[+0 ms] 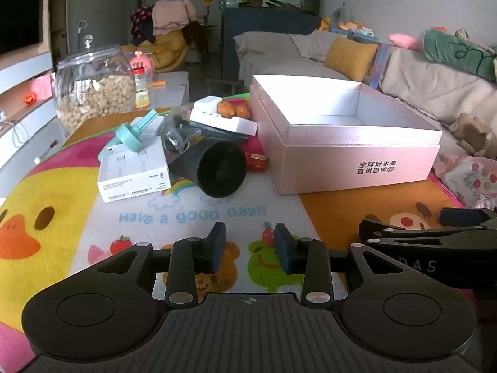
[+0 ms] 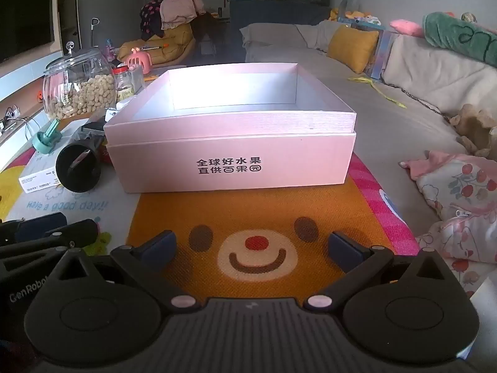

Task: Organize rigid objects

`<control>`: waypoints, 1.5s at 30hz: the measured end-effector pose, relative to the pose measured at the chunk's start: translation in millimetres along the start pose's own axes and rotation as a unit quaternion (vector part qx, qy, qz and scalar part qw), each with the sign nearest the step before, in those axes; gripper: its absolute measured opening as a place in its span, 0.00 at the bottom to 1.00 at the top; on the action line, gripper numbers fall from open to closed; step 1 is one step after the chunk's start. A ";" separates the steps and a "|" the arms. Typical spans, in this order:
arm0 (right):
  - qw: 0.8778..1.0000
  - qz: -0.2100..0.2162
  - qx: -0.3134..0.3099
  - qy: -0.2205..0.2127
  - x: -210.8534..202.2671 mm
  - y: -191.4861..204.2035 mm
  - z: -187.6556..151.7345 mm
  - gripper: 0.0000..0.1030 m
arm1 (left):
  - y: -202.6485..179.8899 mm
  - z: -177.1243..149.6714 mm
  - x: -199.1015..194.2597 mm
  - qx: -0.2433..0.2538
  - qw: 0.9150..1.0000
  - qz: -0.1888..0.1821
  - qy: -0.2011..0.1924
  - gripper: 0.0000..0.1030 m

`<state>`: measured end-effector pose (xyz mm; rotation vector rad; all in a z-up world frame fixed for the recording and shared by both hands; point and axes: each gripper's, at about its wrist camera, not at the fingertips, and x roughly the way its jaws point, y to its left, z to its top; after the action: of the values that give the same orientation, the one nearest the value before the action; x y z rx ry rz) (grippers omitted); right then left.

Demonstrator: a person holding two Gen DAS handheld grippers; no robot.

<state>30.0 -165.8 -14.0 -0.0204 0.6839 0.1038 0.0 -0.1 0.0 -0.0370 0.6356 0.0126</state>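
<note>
One open pink box (image 2: pixel 231 161), printed with black characters on its front wall, on the cartoon mat (image 2: pixel 257 214), nothing visible inside. Just left of it, a jumble of rigid things: one black cup (image 1: pixel 221 171) lying on its side, mouth toward the camera; one flat white carton (image 1: pixel 134 168) touching the cup's left side; one teal plunger-shaped piece (image 1: pixel 134 133) on top of that carton; one white strip-like item (image 1: pixel 222 118) above the cup, an orange piece (image 1: pixel 234 108) behind it; one small red packet (image 1: pixel 257 161) between cup and box. Farther back, one glass jar (image 1: pixel 93 90) of pale nuts.

Left gripper (image 1: pixel 250 247) low over the mat, level, aimed at the pile, well short of it; jaws parted narrowly, holding nothing. Right gripper (image 2: pixel 252 248) beside it, level, facing the box front from near; jaws spread wide, likewise holding nothing, bear face on the mat between the pads.
</note>
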 end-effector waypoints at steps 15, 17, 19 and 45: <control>1.000 -0.009 -0.012 0.002 -1.0 0.1 -0.5 1.00 | 0.1 0.1 0.1 -0.001 1.000 -0.001 0.000 0.37; 1.000 -0.009 -0.012 0.001 1.2 -1.0 -0.8 1.00 | -0.4 0.1 0.1 -0.002 1.000 -0.001 0.000 0.37; 1.000 -0.009 -0.011 0.001 0.5 -0.5 0.3 1.00 | -0.5 0.1 0.0 -0.002 1.000 -0.001 0.000 0.37; 1.000 -0.007 -0.009 0.002 0.7 0.6 0.3 1.00 | 0.6 -0.7 3.3 -0.004 1.000 -0.003 0.000 0.37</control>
<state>30.7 -165.2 -14.1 -0.0429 0.6859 0.0959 2.2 0.5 -2.5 -0.0474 0.6352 0.0091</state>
